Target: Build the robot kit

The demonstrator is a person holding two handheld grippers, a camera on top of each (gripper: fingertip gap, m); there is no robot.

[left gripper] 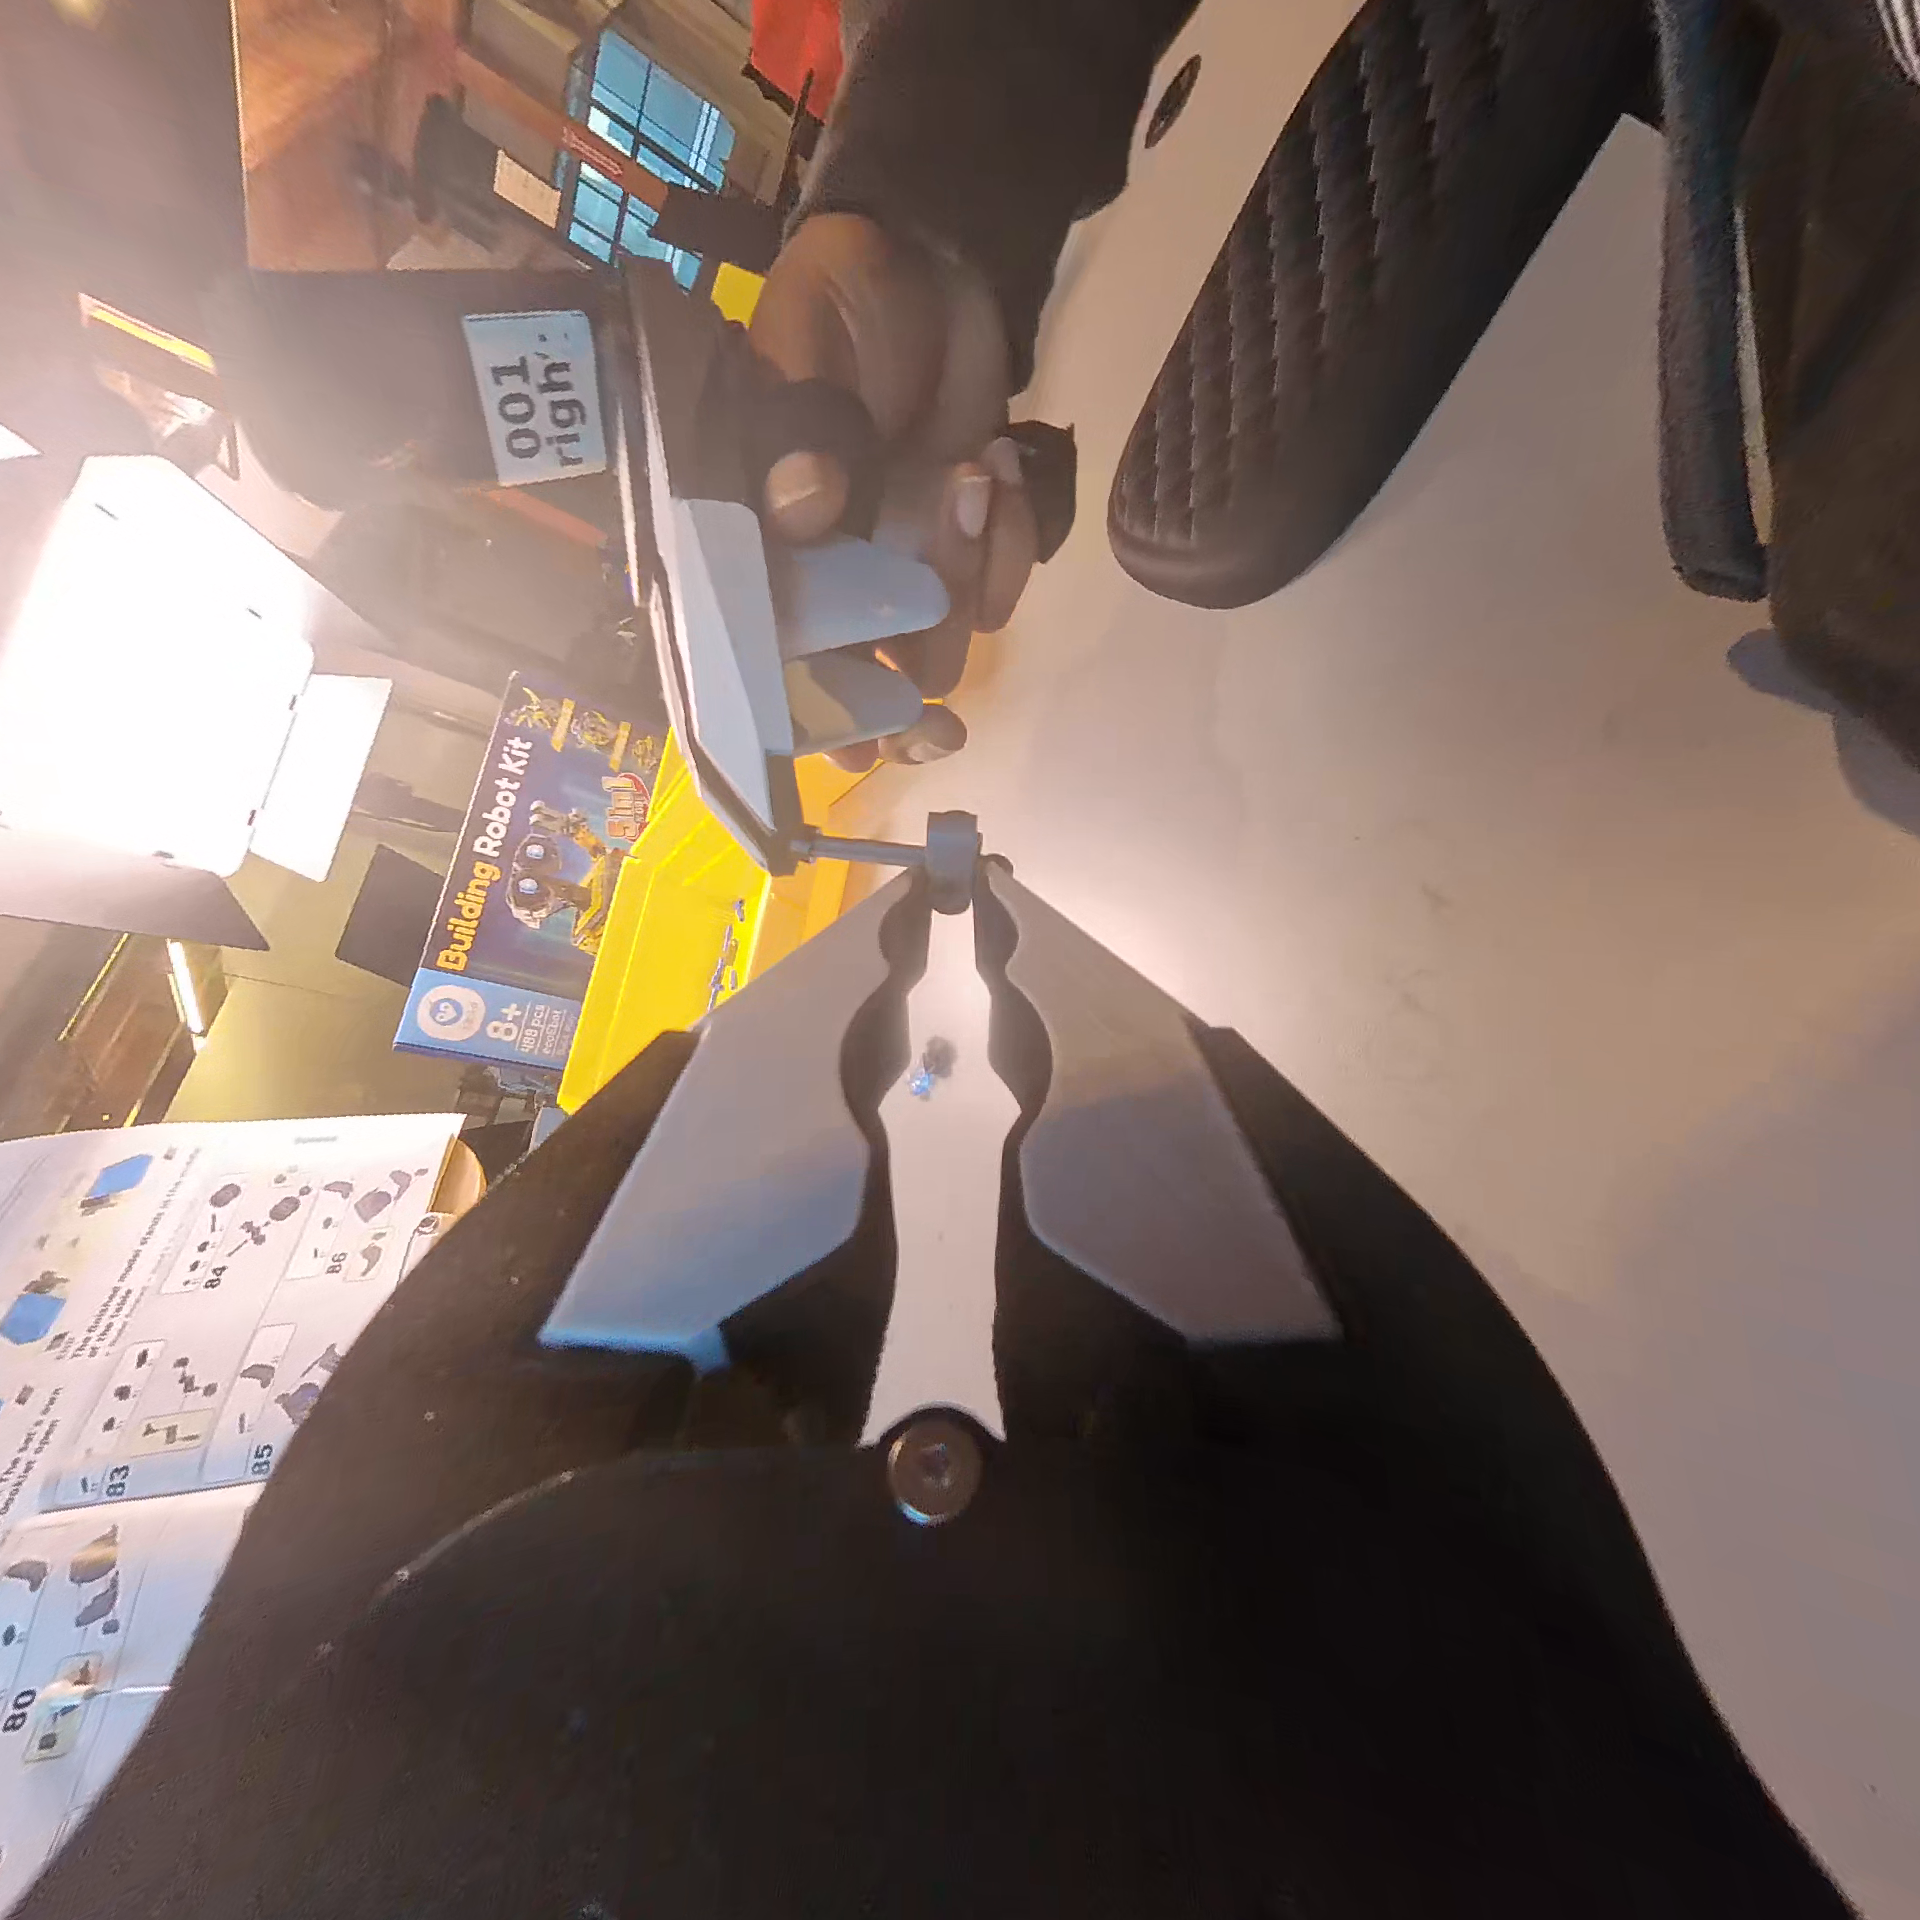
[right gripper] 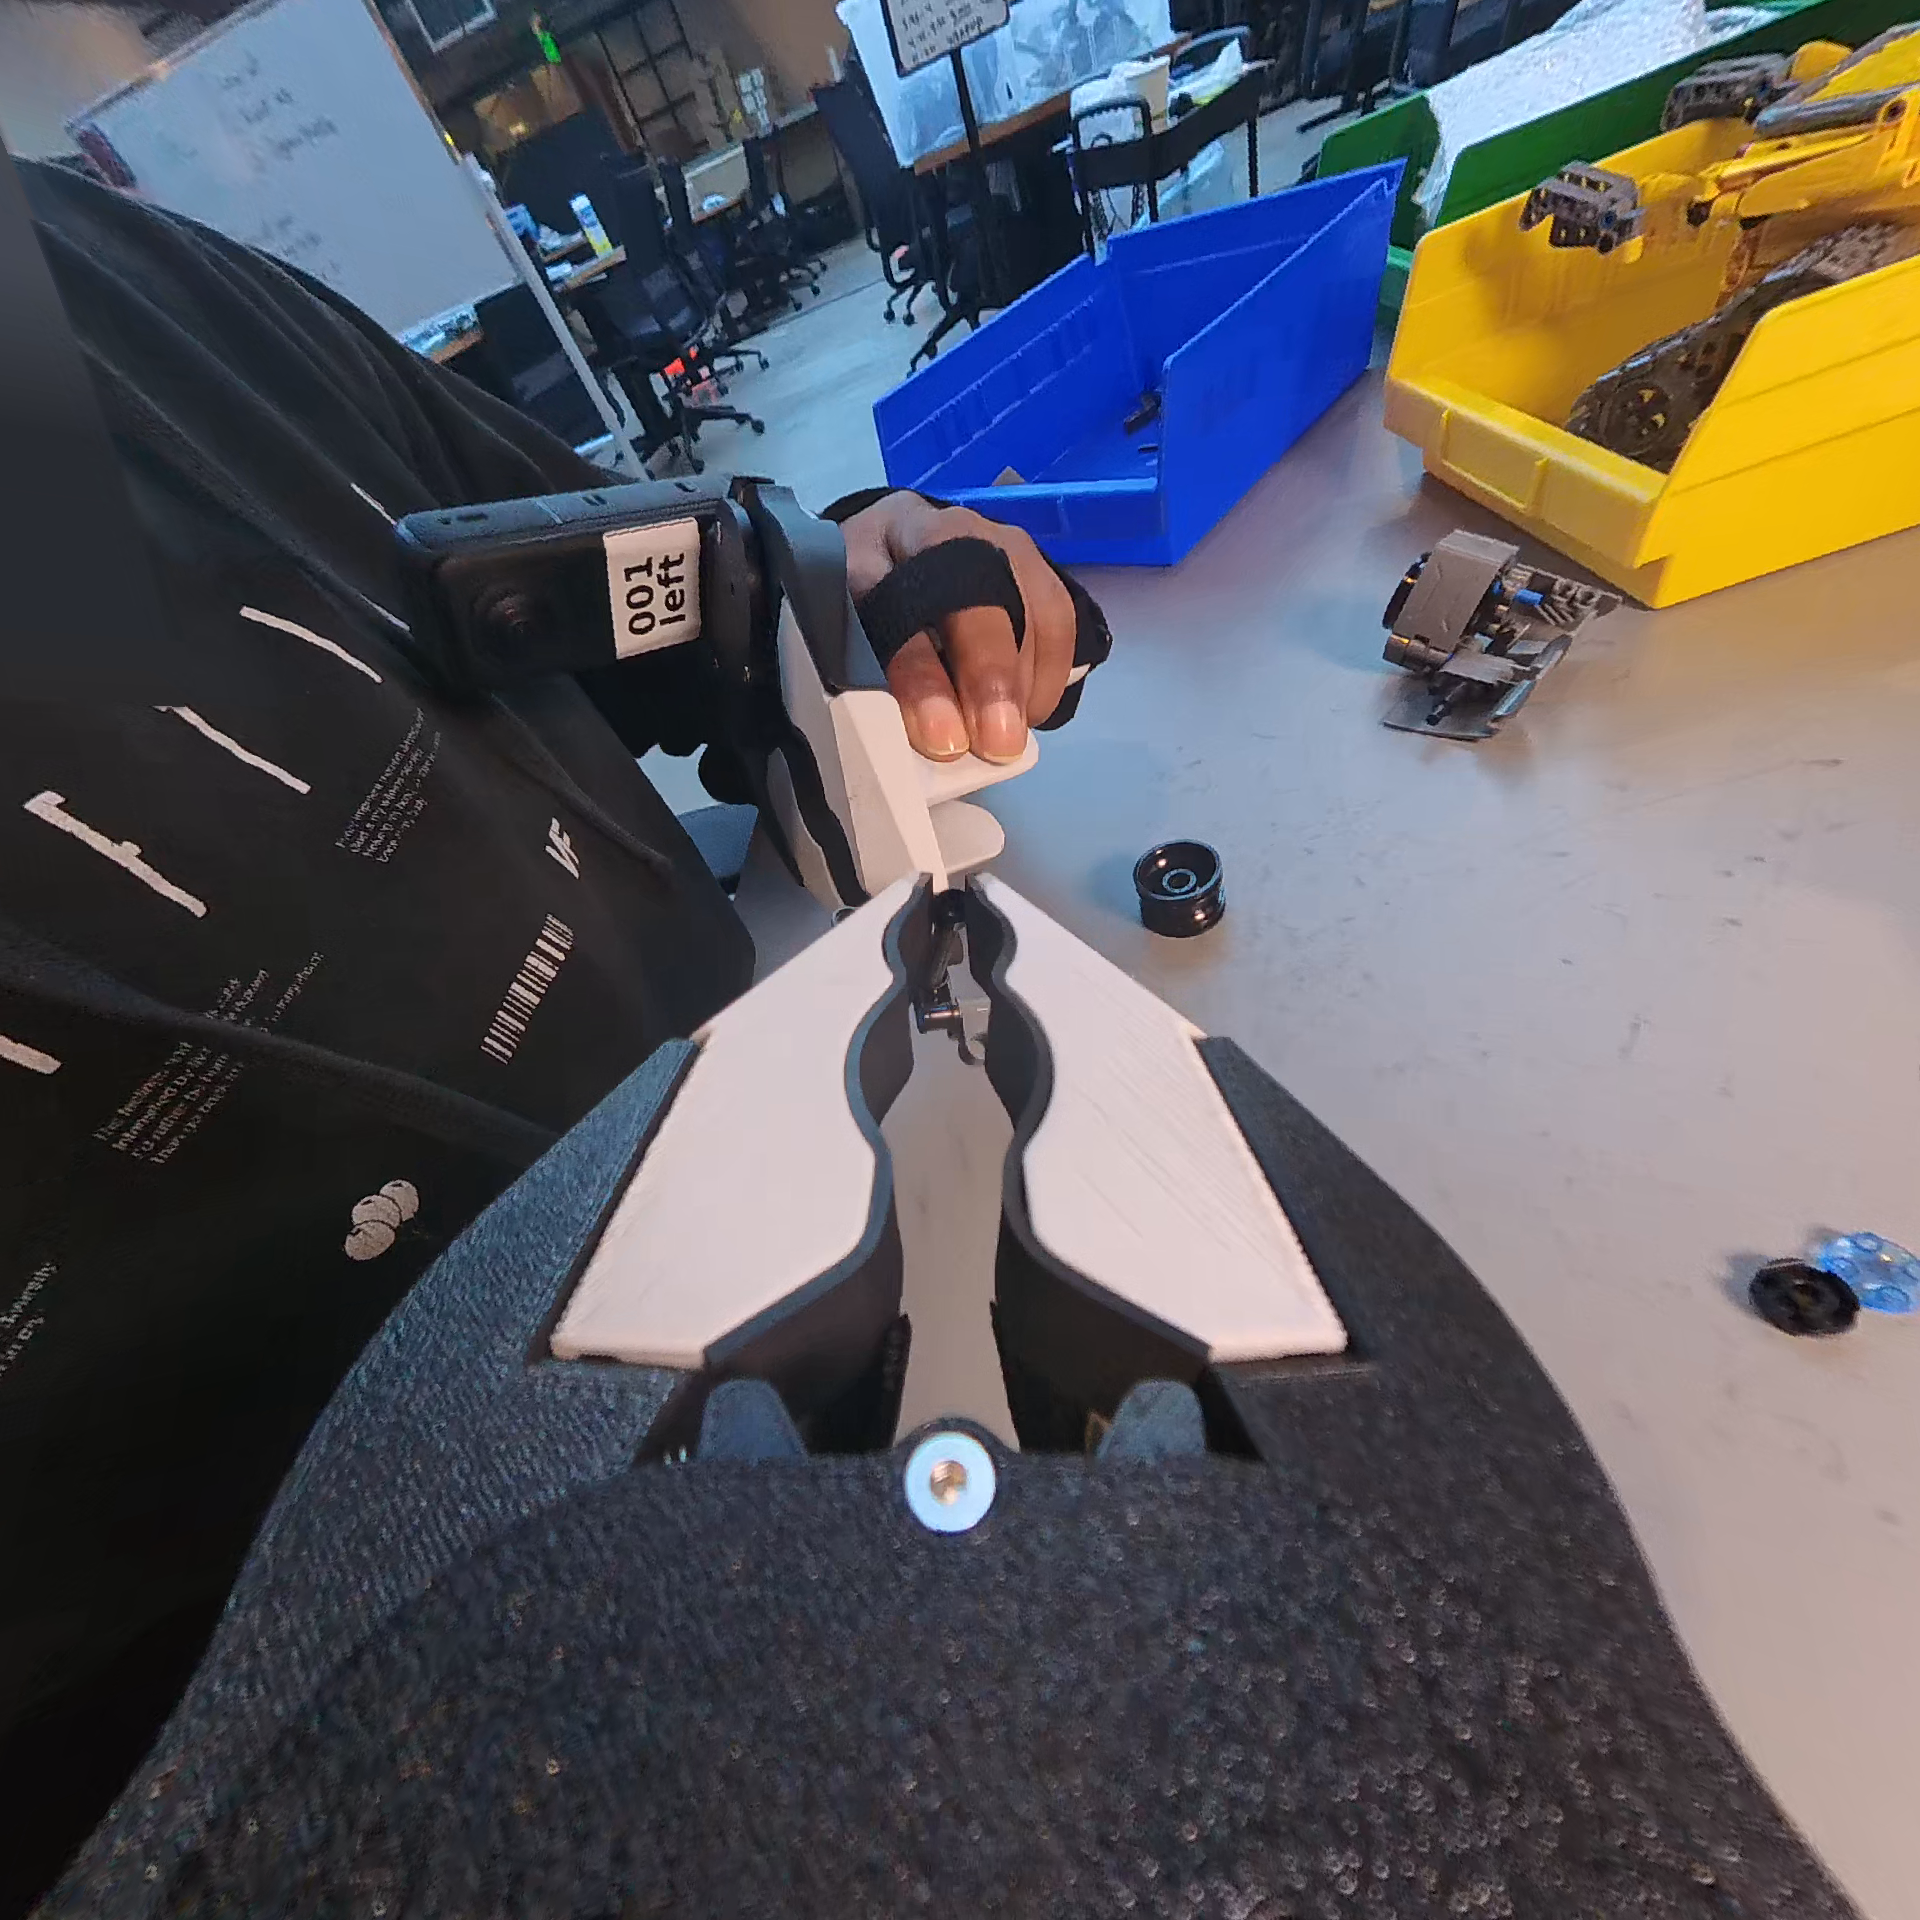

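My left gripper [left gripper: 951, 891] is shut on a small grey connector [left gripper: 953, 840] with a thin grey axle [left gripper: 862, 848] sticking out of it sideways. My right gripper [left gripper: 787, 854] comes in from the left of that view and pinches the far end of the axle. In the right wrist view my right gripper [right gripper: 945, 891] is shut tip to tip against the left gripper [right gripper: 940, 847]. A small dark and grey part [right gripper: 948, 977] hangs between and under its fingers. Both grippers hold the part a little above the grey table [right gripper: 1455, 1091].
A black wheel [right gripper: 1179, 888], a grey sub-assembly [right gripper: 1486, 644], and a black disc [right gripper: 1803, 1297] with a blue clear piece [right gripper: 1867, 1262] lie on the table. A blue bin [right gripper: 1143, 416] and a yellow bin [right gripper: 1683, 488] with a tracked model stand behind. A kit box [left gripper: 520, 883] and instruction sheet [left gripper: 187, 1299] lie nearby. My two grippers' fingertips are within a few centimetres of each other. About 12 cm separates my left fingertips from the black wheel [right gripper: 1179, 888].
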